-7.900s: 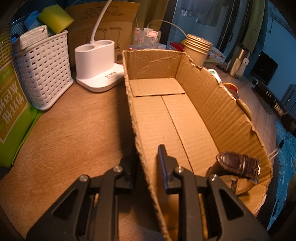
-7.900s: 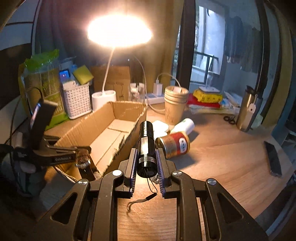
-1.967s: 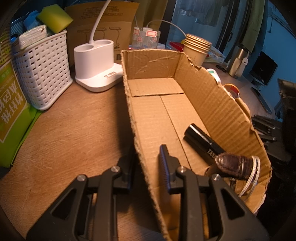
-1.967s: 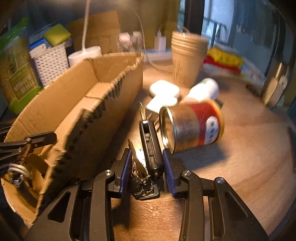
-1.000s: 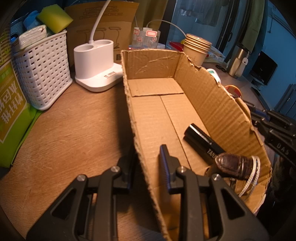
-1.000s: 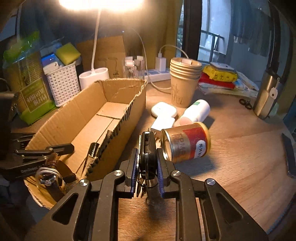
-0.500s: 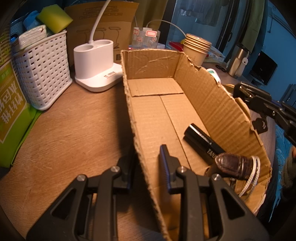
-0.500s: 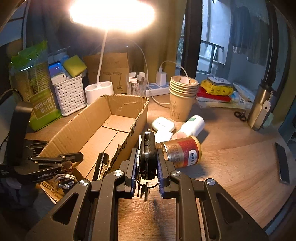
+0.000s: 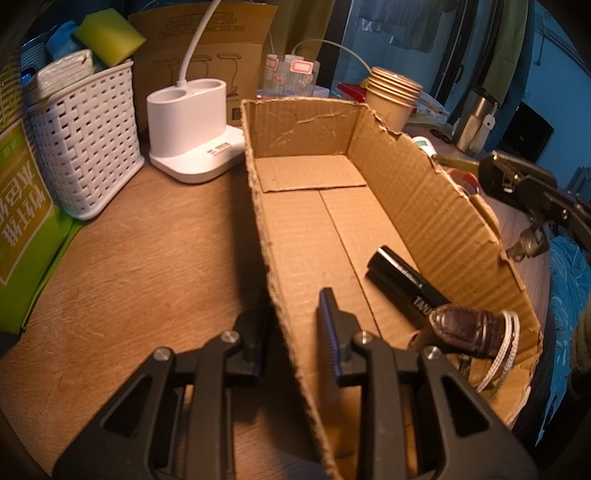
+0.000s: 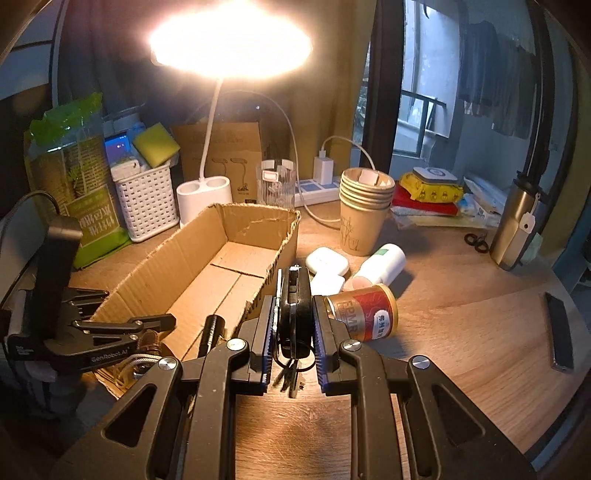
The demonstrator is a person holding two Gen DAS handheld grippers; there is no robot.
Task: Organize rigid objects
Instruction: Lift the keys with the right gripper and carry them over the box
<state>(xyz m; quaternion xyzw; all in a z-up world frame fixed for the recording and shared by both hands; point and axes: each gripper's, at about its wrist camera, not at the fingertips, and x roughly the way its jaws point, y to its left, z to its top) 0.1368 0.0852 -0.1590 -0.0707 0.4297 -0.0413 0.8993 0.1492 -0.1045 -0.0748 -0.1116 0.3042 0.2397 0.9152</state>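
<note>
Currently the right gripper (image 10: 293, 334) is clenched on a black key fob (image 10: 294, 302) with keys dangling below, held above the table (image 10: 461, 314) just right of the cardboard box (image 10: 207, 266); the left gripper (image 9: 295, 325) is clamped on the box's near side wall, one finger inside and one outside. Inside the box: black flashlight (image 9: 402, 280), brown watch strap (image 9: 465, 328), silver chain (image 9: 506, 343); outside it: tipped red can (image 10: 364, 312), white bottle (image 10: 380, 266), stacked paper cups (image 10: 364, 210), white basket (image 9: 85, 140) holding a yellow sponge (image 9: 109, 35).
</note>
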